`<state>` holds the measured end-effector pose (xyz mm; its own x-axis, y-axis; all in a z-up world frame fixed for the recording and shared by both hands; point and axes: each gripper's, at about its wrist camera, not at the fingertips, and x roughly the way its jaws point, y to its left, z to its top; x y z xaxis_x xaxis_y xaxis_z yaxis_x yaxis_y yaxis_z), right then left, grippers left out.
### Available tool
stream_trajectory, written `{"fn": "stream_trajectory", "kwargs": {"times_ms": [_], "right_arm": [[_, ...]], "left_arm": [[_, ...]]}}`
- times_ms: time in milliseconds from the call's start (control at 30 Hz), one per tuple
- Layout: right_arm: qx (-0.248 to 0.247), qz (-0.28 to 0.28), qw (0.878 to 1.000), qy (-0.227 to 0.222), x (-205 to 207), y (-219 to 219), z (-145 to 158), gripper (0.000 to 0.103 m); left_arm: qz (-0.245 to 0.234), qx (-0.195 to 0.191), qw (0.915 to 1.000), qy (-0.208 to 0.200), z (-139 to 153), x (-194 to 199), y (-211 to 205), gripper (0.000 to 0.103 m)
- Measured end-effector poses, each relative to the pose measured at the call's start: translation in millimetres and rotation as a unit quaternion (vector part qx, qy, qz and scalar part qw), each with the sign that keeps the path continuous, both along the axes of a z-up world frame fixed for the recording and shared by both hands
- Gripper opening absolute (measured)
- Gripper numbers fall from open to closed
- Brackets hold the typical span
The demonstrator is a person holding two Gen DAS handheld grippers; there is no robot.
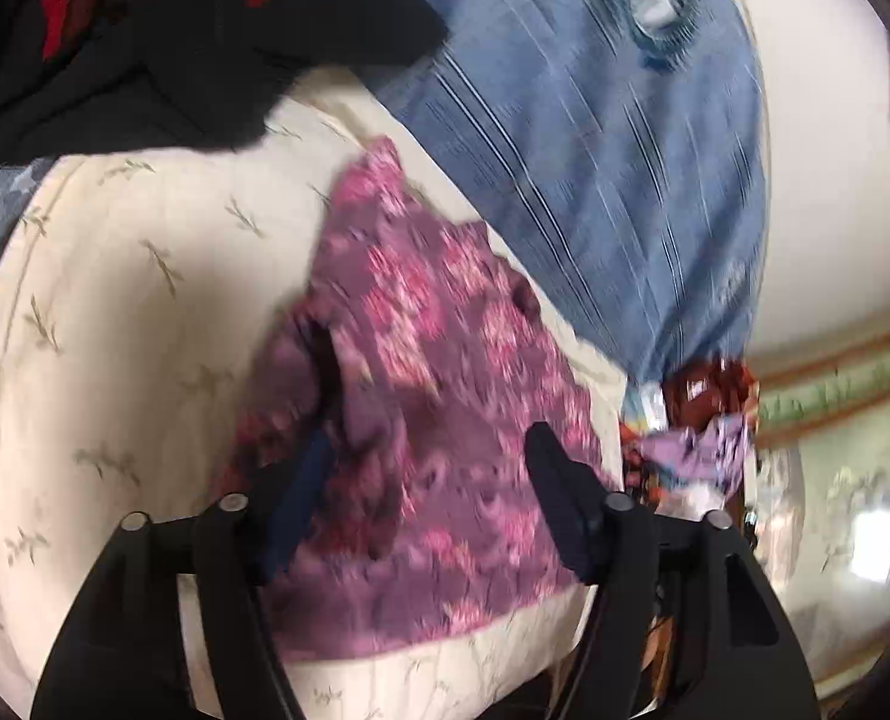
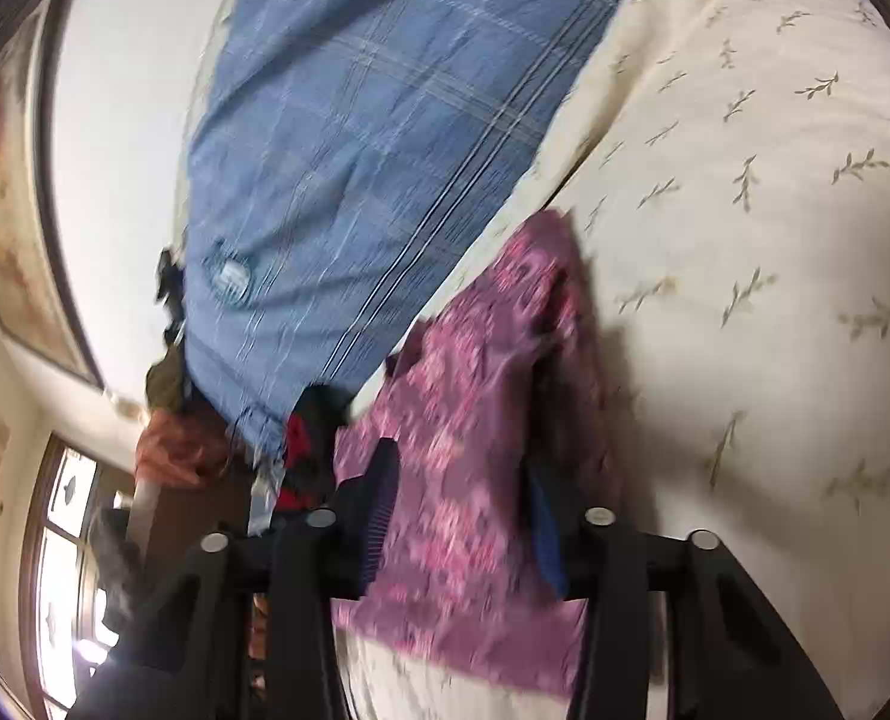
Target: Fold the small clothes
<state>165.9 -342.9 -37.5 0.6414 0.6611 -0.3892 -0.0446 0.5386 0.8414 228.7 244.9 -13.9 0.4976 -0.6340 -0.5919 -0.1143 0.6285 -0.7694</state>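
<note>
A small purple garment with pink flowers (image 1: 433, 372) lies rumpled on a cream bedsheet with a leaf print (image 1: 145, 312). My left gripper (image 1: 427, 450) is open, its jaws spread wide over the near part of the garment, one finger on each side. In the right wrist view the same garment (image 2: 475, 420) lies on the sheet (image 2: 745, 240). My right gripper (image 2: 463, 480) is open too, with its fingers straddling the garment's near end. Both views are blurred by motion.
A blue checked pillow (image 1: 613, 150) lies beyond the garment, also in the right wrist view (image 2: 349, 138). A pile of black and red clothes (image 1: 145, 30) sits at the far left. More coloured clothes (image 1: 697, 426) lie at the pillow's end. Walls and a window (image 2: 67, 570) lie beyond the bed.
</note>
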Motion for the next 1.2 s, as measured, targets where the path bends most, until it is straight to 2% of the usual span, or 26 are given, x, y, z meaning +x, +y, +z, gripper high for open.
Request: {"fn": "stream_trajectory", "kwargs": {"times_ms": [100,133,167,200,233,267,300,400,467,533,667,767,800,833,867,900,933,967,1000,1033,1100,1200], "right_arm": [[-0.052,0.014,0.999,0.003,-1.2,13.5,1.8,0.047],[-0.074,0.018,0.997,0.007,0.8,18.3,1.9,0.039],[-0.089,0.021,0.996,0.009,2.0,21.8,2.6,0.019],[-0.102,0.032,0.994,0.010,3.6,26.3,5.1,0.008],[-0.113,0.041,0.993,0.008,2.9,29.1,8.3,0.006],[-0.120,0.049,0.992,0.000,1.0,31.8,13.4,0.006],[-0.114,0.059,0.992,-0.012,-1.0,32.7,19.1,0.005],[-0.060,0.057,0.996,-0.045,5.4,26.5,38.7,0.005],[-0.012,0.031,0.997,-0.063,21.6,14.9,46.4,0.005],[0.021,-0.007,0.997,-0.069,45.8,2.9,44.5,0.005],[0.070,-0.065,0.995,-0.030,86.9,-13.4,15.9,0.006],[0.086,-0.102,0.991,0.032,114.8,-21.1,-16.5,0.011],[0.082,-0.105,0.990,0.054,121.0,-22.1,-25.1,0.011],[0.077,-0.111,0.988,0.069,123.5,-23.6,-30.9,0.013],[0.076,-0.113,0.988,0.065,122.6,-24.0,-32.1,0.014],[0.078,-0.110,0.990,0.049,118.7,-24.4,-29.0,0.016],[0.071,-0.105,0.992,0.028,113.4,-24.8,-22.7,0.024],[0.063,-0.104,0.992,0.017,110.7,-26.5,-17.9,0.034],[0.054,-0.103,0.993,0.002,106.1,-28.2,-10.5,0.038],[0.040,-0.101,0.994,-0.010,102.0,-28.6,-4.4,0.043],[0.000,-0.099,0.995,-0.017,98.5,-26.0,6.5,0.044],[-0.049,-0.095,0.994,-0.009,102.1,-18.8,11.1,0.047]], "left_arm": [[-0.010,0.023,0.9993,0.028,-12.1,2.0,-12.3,0.070],[-0.007,0.020,0.9991,0.035,-15.6,3.6,-13.7,0.069],[-0.004,0.023,0.9990,0.038,-16.3,3.0,-13.7,0.060],[-0.003,0.029,0.9990,0.034,-12.7,0.9,-13.3,0.050],[-0.008,0.019,0.9994,0.028,-9.1,-0.5,-12.4,0.025],[-0.017,-0.010,0.9996,0.022,-4.7,-0.5,-9.9,0.009],[-0.017,-0.027,0.9993,0.018,0.1,0.8,-7.0,0.009],[0.006,-0.016,0.9998,-0.009,19.6,17.2,-1.0,0.009],[0.030,-0.015,0.9992,-0.021,27.7,38.8,6.0,0.009],[0.057,-0.025,0.9980,-0.015,26.2,67.2,14.9,0.009],[0.115,-0.019,0.9927,0.032,3.7,119.7,36.1,0.010],[0.166,-0.010,0.9819,0.090,-24.5,146.3,57.3,0.010],[0.177,-0.025,0.9785,0.103,-32.0,148.4,65.3,0.012],[0.177,-0.059,0.9769,0.105,-38.6,148.2,72.9,0.015],[0.173,-0.081,0.9765,0.099,-40.5,146.4,76.6,0.020],[0.169,-0.084,0.9781,0.088,-37.7,142.9,79.4,0.030],[0.160,-0.067,0.9822,0.071,-30.6,137.9,79.0,0.038],[0.150,-0.048,0.9857,0.058,-24.8,134.0,75.6,0.053],[0.130,-0.022,0.9903,0.043,-17.8,128.2,67.3,0.061],[0.111,-0.007,0.9931,0.035,-13.5,125.9,60.7,0.063],[0.055,0.028,0.9978,0.024,-9.8,123.1,39.3,0.066],[0.008,0.068,0.9970,0.035,-19.5,127.3,18.6,0.067]]}}
